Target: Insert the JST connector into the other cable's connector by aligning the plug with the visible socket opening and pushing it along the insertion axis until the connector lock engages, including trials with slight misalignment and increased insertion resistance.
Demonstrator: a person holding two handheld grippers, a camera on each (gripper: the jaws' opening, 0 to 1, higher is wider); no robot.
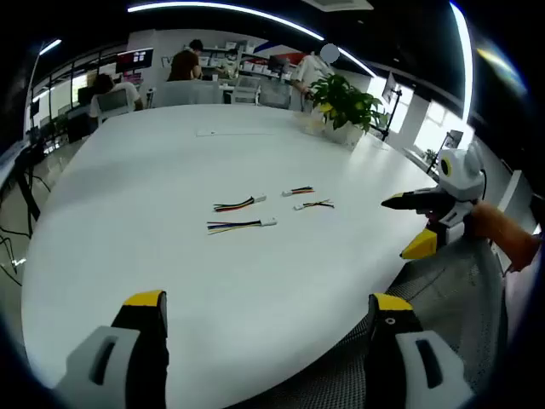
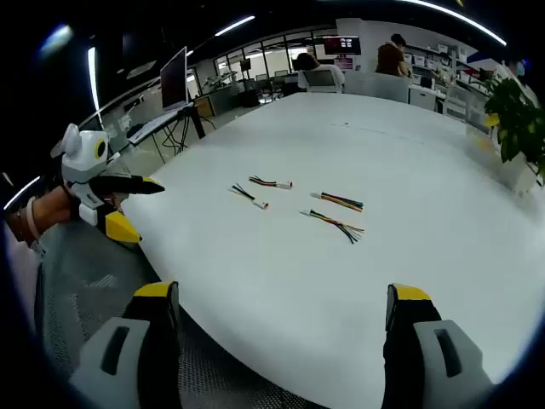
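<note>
Four short cable pieces with JST connectors lie loose near the middle of the white tabletop (image 1: 170, 196), none of them held. In the left gripper view, the longest cable (image 1: 241, 225) has multicoloured wires and a white connector at its right end; just beyond it sits a second multicoloured cable (image 1: 238, 204), also tipped white on the right. To the right of those are two shorter ones, a small cable (image 1: 300, 191) with reddish wires and a dark-wired cable (image 1: 312, 204) beside it. All four lie apart from one another, no plug touching a socket.

The right gripper view has the same four from the opposite side: the two short ones (image 2: 271, 182) and (image 2: 249, 196) on the left, the two long multicoloured ones (image 2: 339, 201) and (image 2: 335, 224) on the right.

The left tongs (image 1: 268, 311) hang over the near edge of the tabletop, jaws wide apart, holding nothing, well short of the cables. The right tongs (image 2: 284, 302) are likewise spread wide and empty above the edge on their side. Each pair shows in the other's view off the table's edge, held by a hand (image 1: 494, 223).

A potted plant (image 1: 345, 106) stands at the tabletop's far side, and people (image 1: 185, 61) sit at desks beyond.
</note>
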